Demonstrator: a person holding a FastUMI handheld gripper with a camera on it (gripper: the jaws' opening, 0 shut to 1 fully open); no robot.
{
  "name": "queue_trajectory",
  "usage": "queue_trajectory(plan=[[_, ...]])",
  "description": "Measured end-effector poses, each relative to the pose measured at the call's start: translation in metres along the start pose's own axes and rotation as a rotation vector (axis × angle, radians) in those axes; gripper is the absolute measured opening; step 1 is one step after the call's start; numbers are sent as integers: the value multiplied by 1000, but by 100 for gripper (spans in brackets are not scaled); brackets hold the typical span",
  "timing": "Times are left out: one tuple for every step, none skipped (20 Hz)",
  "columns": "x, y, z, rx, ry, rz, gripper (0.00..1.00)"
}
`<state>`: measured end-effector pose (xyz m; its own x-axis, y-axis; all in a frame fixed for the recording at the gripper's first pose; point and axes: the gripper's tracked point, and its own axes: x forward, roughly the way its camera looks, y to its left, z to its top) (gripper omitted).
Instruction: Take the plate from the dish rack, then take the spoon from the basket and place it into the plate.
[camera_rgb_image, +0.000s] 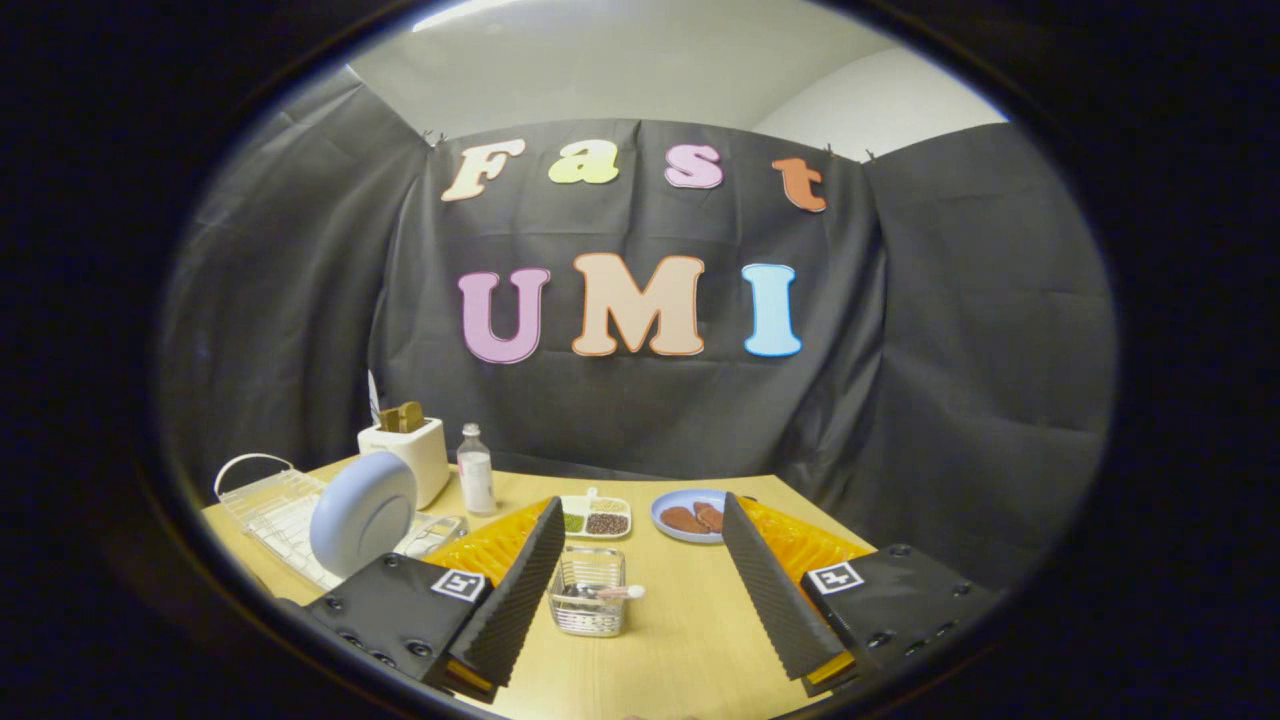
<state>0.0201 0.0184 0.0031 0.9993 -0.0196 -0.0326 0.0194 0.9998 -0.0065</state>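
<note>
Tongs spread wide over the pale wood worktop, gripping nothing. Small clear mesh basket between the fingers, spoon lying across it. Left of the basket: round pale-blue plate upright in white wire dish rack.

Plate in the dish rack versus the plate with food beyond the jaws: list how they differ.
The plate in the dish rack stands on edge; the food plate lies flat on the table. The rack plate carries nothing; the food plate holds brown pieces. The rack plate sits beside one open jaw, the food plate farther back. Both look pale blue and round. The gripper is open, with the basket between its jaws.
</note>
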Motion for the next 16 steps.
queue_trajectory(plan=[[1,2,2,-2,-1,-2,100],[1,5,3,0,-4,-1,100],[2,8,5,3,-6,4,100],[2,11,5,6,-7,7,100],[3,14,7,8,-5,10,100],[5,17,8,8,-5,11,100],[5,19,10,7,-5,12,100],[6,22,11,5,-4,13,100],[6,24,11,3,2,13,100],[7,28,9,0,13,12,100],[6,32,9,-6,23,22,100],[7,38,10,-17,31,24,100],[8,39,11,-29,37,21,100],[9,45,13,-39,41,28,100],[8,53,16,-42,47,35,100],[9,62,16,-38,55,50,100]])
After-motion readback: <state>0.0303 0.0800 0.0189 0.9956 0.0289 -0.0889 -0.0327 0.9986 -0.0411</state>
